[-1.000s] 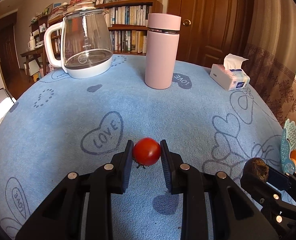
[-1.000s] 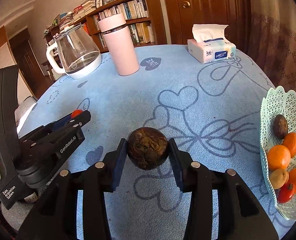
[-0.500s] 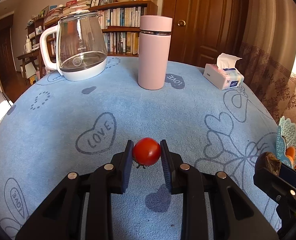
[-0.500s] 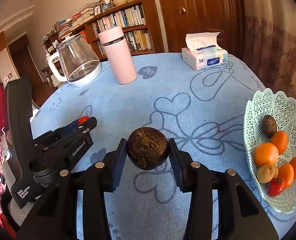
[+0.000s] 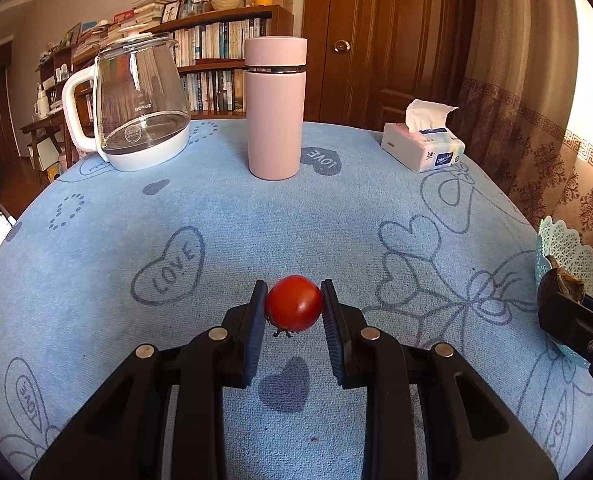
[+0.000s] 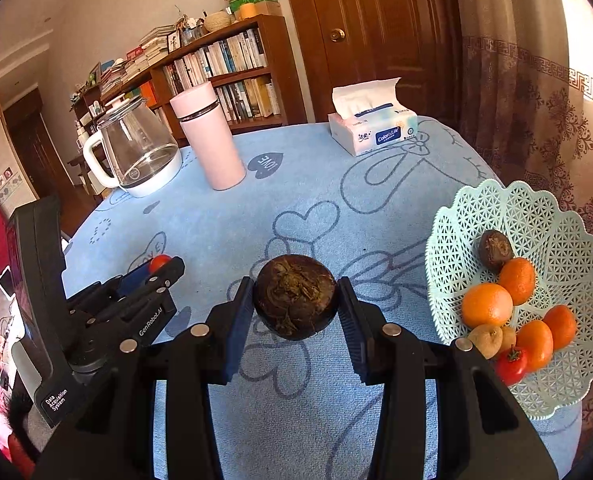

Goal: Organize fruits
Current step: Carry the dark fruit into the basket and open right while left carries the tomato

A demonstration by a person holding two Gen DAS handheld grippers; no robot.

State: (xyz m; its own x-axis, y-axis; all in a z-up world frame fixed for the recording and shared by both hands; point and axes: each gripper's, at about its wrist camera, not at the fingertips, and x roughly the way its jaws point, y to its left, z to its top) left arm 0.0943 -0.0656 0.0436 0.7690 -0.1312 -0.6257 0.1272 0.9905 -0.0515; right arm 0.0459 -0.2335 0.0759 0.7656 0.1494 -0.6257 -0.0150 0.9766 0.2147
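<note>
Readable text, counter and gear

"LOVE" in hearts on the blue cloth [image 5: 256, 220], one upside down just right of the pink flask [image 5: 275, 108]; "SUPOR" mirrored on the glass kettle [image 5: 136, 100] left of the flask; "Color&Life" on the tissue pack [image 6: 372, 132]; "GenRobot.AI" and "Data Acquisition System" on the left gripper [image 6: 158, 266].

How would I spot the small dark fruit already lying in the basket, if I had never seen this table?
Find the pale green lattice basket at the right edge of the blue tablecloth. The dark brown fruit lies at the far end of the fruit pile, touching an orange. It is the only dark, rough-skinned piece there; the rest are orange, tan or red.
</note>
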